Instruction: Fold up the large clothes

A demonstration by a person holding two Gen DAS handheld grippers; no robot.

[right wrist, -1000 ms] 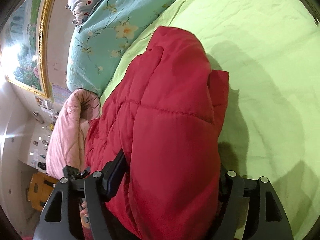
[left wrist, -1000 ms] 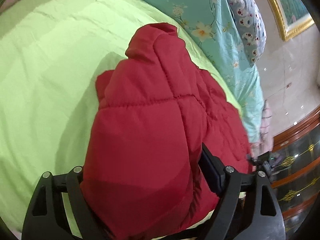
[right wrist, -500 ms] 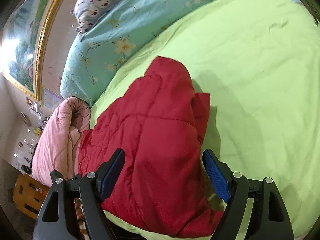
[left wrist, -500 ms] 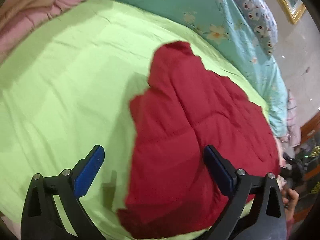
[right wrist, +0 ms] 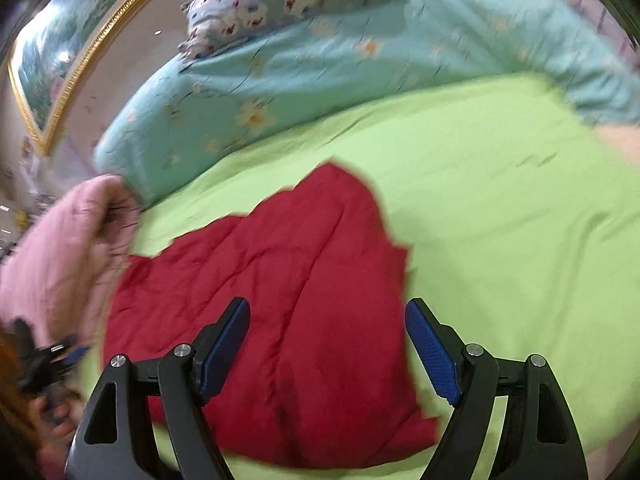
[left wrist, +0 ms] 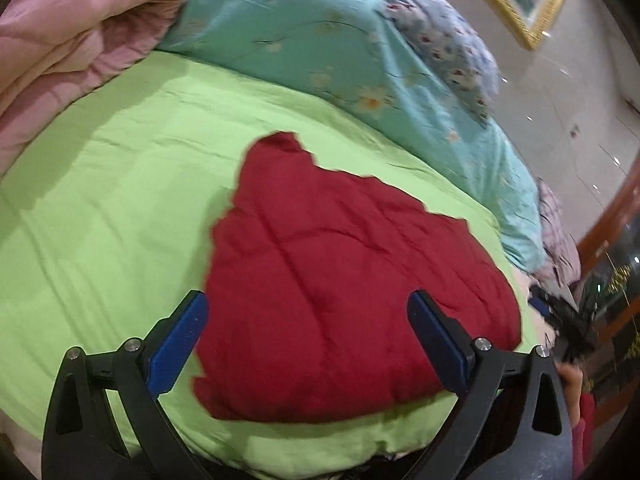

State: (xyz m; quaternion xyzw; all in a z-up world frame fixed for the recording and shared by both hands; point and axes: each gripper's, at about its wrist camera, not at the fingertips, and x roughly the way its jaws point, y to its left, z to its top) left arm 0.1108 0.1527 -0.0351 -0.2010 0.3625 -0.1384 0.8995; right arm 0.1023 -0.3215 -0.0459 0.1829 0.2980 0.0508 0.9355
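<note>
A red quilted jacket (left wrist: 340, 280) lies folded into a compact bundle on the green bedsheet (left wrist: 120, 200). It also shows in the right wrist view (right wrist: 300, 320). My left gripper (left wrist: 308, 336) is open and empty, raised above the jacket's near edge. My right gripper (right wrist: 328, 344) is open and empty too, above the jacket's near part. Neither gripper touches the jacket. The other gripper shows small at the right edge (left wrist: 560, 320) and at the left edge (right wrist: 44, 356).
A rolled pink blanket (left wrist: 72, 40) lies at the bed's far left, and shows in the right wrist view (right wrist: 60, 248). A teal floral quilt (left wrist: 320, 40) and a patterned pillow (right wrist: 272, 4) lie along the bed's far side. A framed picture (right wrist: 60, 60) hangs on the wall.
Both grippers have opened and let go of the jacket, then drawn back and up from it. The jacket now lies flat on the sheet.
</note>
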